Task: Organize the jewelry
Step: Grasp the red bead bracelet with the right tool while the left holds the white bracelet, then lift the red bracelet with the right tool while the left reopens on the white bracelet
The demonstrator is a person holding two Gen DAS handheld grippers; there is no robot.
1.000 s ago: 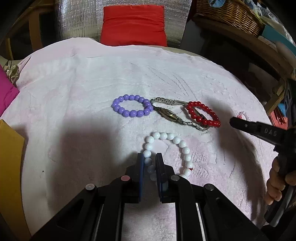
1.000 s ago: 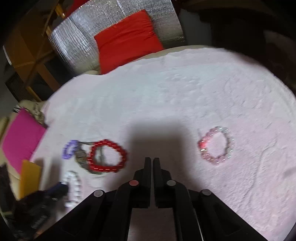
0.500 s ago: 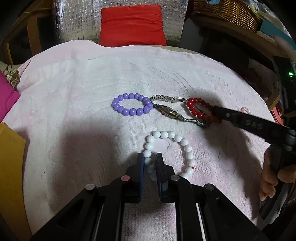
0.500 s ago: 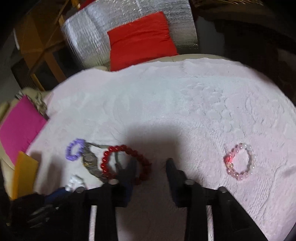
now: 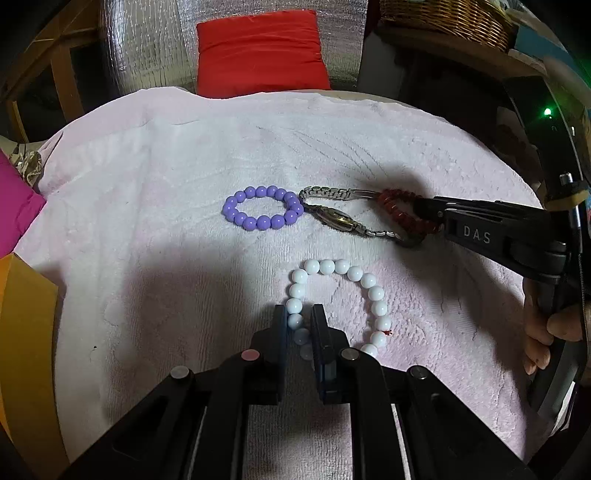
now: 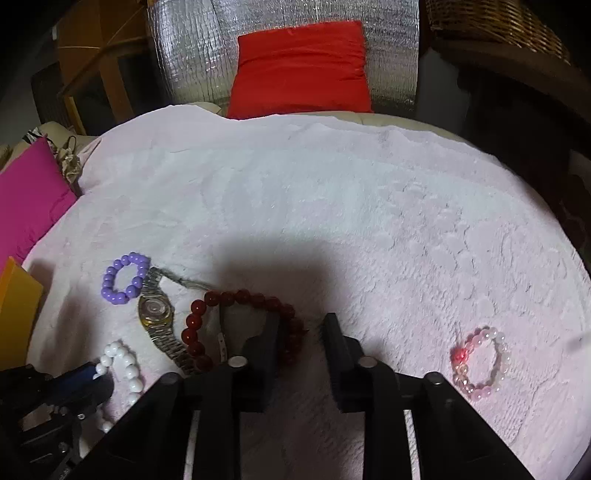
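On the pink towel lie a purple bead bracelet, a metal wristwatch, a red bead bracelet and a white bead bracelet. My left gripper is shut on the white bracelet's near-left beads. My right gripper is open; its left finger rests inside the red bracelet, whose near-right beads sit in the gap between the fingers. The watch, the purple bracelet and a pale pink bracelet at the right also show there.
A red cushion leans on a silver foil panel behind the table. A magenta cushion and an orange box sit at the left. A wicker basket stands at the back right.
My right gripper opened and moved left to the red bracelet, its left finger now inside the ring. My left gripper stayed shut on the white bracelet.
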